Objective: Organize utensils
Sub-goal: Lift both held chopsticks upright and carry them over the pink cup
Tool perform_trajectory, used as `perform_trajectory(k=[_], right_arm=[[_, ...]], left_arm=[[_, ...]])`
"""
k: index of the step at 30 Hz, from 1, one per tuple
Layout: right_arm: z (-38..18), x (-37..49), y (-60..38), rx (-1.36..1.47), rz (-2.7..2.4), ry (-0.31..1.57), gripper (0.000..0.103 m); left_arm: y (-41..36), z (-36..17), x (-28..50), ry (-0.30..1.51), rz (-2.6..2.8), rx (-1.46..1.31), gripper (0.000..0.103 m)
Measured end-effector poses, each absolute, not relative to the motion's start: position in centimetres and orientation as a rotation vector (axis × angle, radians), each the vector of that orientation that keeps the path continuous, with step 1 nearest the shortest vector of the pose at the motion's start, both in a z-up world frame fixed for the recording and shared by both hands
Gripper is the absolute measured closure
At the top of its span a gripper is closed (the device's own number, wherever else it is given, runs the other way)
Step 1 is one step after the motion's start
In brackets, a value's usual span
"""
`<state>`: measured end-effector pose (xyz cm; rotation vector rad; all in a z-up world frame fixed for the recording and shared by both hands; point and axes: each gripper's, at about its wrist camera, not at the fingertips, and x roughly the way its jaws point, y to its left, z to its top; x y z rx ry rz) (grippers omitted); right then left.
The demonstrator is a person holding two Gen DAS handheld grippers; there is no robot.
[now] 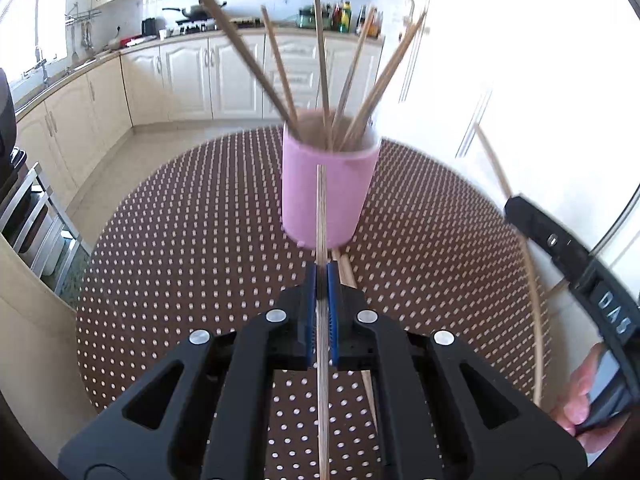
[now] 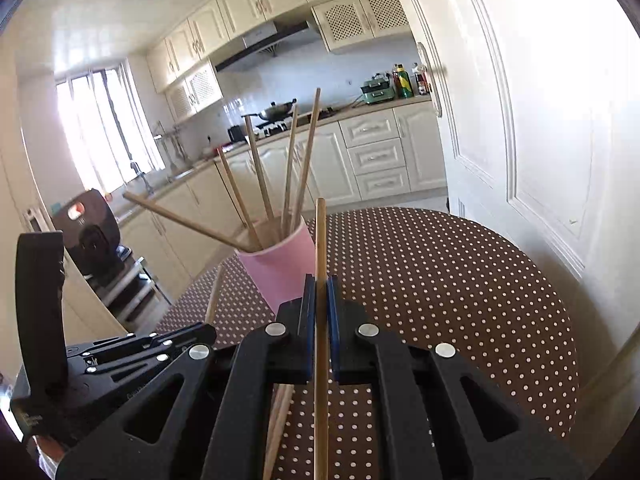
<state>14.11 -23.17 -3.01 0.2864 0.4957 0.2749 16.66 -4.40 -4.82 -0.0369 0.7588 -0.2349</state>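
Observation:
A pink cup [image 1: 326, 196] [image 2: 282, 270] stands on the brown polka-dot table [image 1: 180, 260] [image 2: 440, 280] with several wooden chopsticks fanned out of it. My left gripper [image 1: 322, 270] is shut on a wooden chopstick [image 1: 321, 208] that points up in front of the cup. My right gripper [image 2: 320, 280] is shut on another chopstick [image 2: 320, 240], just right of the cup. The right gripper's body [image 1: 580, 276] and a hand [image 1: 580, 404] show at the right edge of the left wrist view, with its chopstick [image 1: 532, 280] curving past. The left gripper's body [image 2: 100, 368] sits low left in the right wrist view.
More loose chopsticks lie on the table under the grippers [image 1: 348, 268] [image 2: 280, 420]. Cream kitchen cabinets [image 1: 188, 76] and a counter with a wok and bottles line the far wall. A white door [image 2: 540, 140] stands at right. A metal rack [image 1: 28, 216] is at left.

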Motion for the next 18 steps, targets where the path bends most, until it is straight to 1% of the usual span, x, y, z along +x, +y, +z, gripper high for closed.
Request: perform_trajectory(k=[11, 18], right_arm=[[-0.6, 13.3, -24.0, 0.36, 0.303, 0.351, 0.098], [0.5, 12.8, -24.2, 0.366, 0.331, 0.218, 0.098]], left_arm=[[-3.5, -0.9, 15.9, 0.631, -0.231, -0.076, 0.097], [-2.8, 0.5, 16.0, 0.562, -0.218, -0.079, 0.097]])
